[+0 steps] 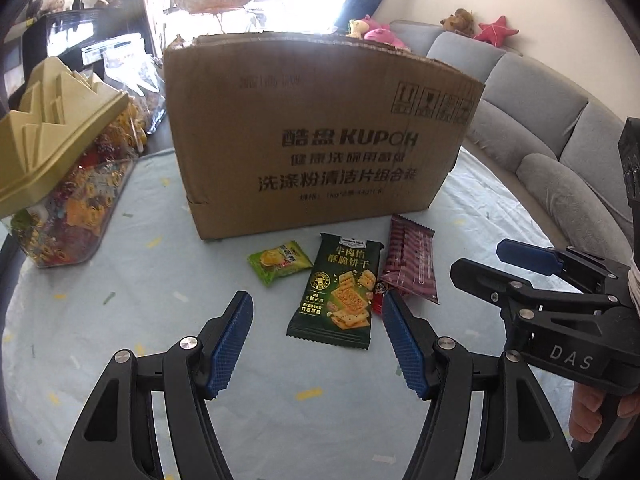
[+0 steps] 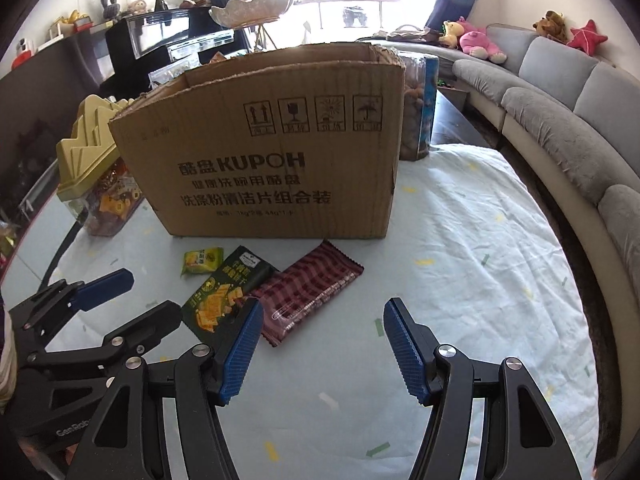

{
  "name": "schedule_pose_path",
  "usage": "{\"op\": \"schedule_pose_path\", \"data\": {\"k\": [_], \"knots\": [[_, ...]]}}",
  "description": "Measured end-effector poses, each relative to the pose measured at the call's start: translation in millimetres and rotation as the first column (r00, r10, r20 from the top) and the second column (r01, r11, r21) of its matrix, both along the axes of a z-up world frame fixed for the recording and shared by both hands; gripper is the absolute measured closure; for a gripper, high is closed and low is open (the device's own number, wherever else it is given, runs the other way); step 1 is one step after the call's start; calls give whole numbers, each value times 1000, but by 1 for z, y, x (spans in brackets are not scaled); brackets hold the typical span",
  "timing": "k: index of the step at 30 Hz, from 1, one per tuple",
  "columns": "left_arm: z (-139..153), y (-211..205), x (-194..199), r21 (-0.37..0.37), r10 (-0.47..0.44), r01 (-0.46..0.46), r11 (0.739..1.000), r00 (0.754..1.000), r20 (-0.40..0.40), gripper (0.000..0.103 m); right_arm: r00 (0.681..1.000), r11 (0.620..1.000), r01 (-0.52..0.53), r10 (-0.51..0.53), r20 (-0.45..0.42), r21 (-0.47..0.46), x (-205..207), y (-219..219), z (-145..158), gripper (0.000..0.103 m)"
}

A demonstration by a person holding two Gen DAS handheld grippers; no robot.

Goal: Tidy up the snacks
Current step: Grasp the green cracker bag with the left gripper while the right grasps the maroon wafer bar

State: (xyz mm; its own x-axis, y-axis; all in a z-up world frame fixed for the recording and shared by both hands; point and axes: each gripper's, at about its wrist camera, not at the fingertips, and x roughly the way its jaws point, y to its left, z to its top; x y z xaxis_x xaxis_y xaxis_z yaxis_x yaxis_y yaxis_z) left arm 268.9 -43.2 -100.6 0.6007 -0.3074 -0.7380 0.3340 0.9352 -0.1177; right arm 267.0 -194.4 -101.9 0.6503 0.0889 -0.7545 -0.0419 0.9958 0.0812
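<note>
Three snack packets lie side by side on a desk (image 2: 460,240) covered with a pale speckled cloth, just in front of an open-topped cardboard box (image 1: 320,136). The small green packet (image 1: 280,263) is leftmost. The dark green cracker packet (image 1: 340,292) sits in the middle. The maroon striped packet (image 1: 412,266) is on the right, its edge touching the cracker packet.

The left hand-held gripper (image 1: 318,346) hangs above the near end of the cracker packet, jaws parted and holding nothing. The right hand-held gripper (image 2: 322,350) hangs over bare cloth just right of the maroon packet, also parted and empty.

A clear jar of sweets with a yellow lid (image 1: 52,148) stands left of the box. A grey sofa (image 2: 560,120) curves along the right, with soft toys (image 2: 480,40) on it.
</note>
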Motion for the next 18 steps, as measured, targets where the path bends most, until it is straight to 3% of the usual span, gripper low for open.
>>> {"op": "schedule_pose_path", "data": {"k": [18], "knots": [[-28, -20, 33, 4, -65, 66, 998, 995, -70, 44, 998, 1000, 28, -28, -54, -6, 9, -4, -20, 39]]}}
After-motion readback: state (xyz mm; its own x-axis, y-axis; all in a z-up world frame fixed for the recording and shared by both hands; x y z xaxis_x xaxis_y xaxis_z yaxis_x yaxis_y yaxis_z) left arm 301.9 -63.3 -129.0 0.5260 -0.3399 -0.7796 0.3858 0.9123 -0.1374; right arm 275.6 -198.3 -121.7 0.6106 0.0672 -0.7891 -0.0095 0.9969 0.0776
